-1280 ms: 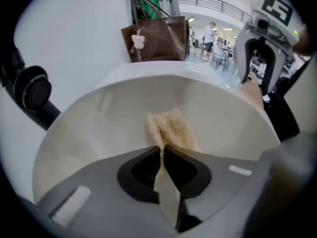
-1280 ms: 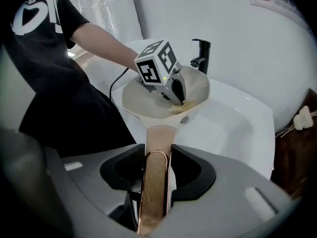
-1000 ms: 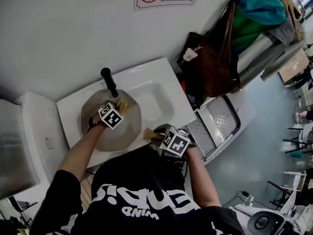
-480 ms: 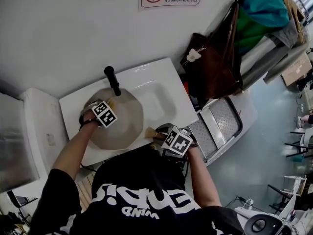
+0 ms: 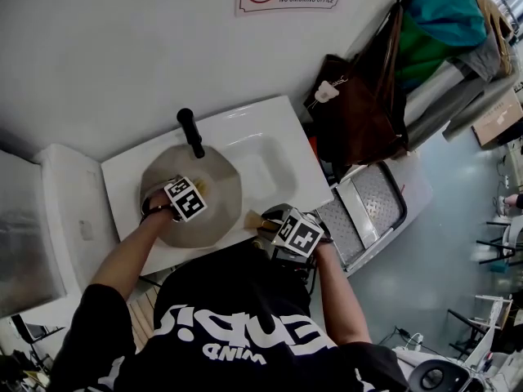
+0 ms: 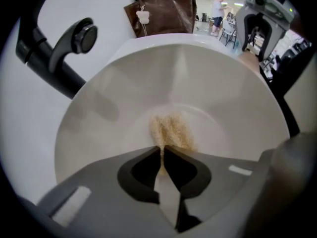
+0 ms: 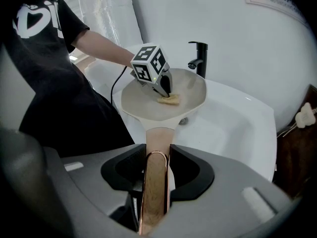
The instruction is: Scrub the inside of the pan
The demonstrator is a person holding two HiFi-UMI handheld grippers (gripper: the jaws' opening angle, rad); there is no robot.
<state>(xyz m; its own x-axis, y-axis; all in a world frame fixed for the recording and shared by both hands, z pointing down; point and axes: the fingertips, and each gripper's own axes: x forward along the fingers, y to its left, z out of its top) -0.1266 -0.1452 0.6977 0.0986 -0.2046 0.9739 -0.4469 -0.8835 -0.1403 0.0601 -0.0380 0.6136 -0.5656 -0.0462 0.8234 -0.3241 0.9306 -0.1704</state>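
Observation:
A beige pan (image 5: 219, 178) rests over the white sink (image 5: 265, 166). My left gripper (image 5: 200, 189) points steeply down into the pan and is shut on a yellow sponge (image 6: 171, 130), which is pressed flat against the pan's bottom. In the right gripper view the sponge (image 7: 169, 100) lies under the left gripper (image 7: 166, 90), near the middle of the pan (image 7: 143, 108). My right gripper (image 7: 157, 150) is shut on the pan's copper-coloured handle (image 7: 154, 182) at the sink's near edge, and it shows in the head view (image 5: 265, 223) as well.
A black faucet (image 5: 190, 131) stands at the sink's back edge, just beyond the pan's rim. A brown bag (image 5: 359, 96) hangs to the right of the sink. A white cabinet (image 5: 57, 219) adjoins on the left, and a metal step (image 5: 368, 207) lies on the floor at right.
My left gripper slid the sponge to the left across the pan's bottom, then back right and nearer to me. The right gripper and the handle have kept still.

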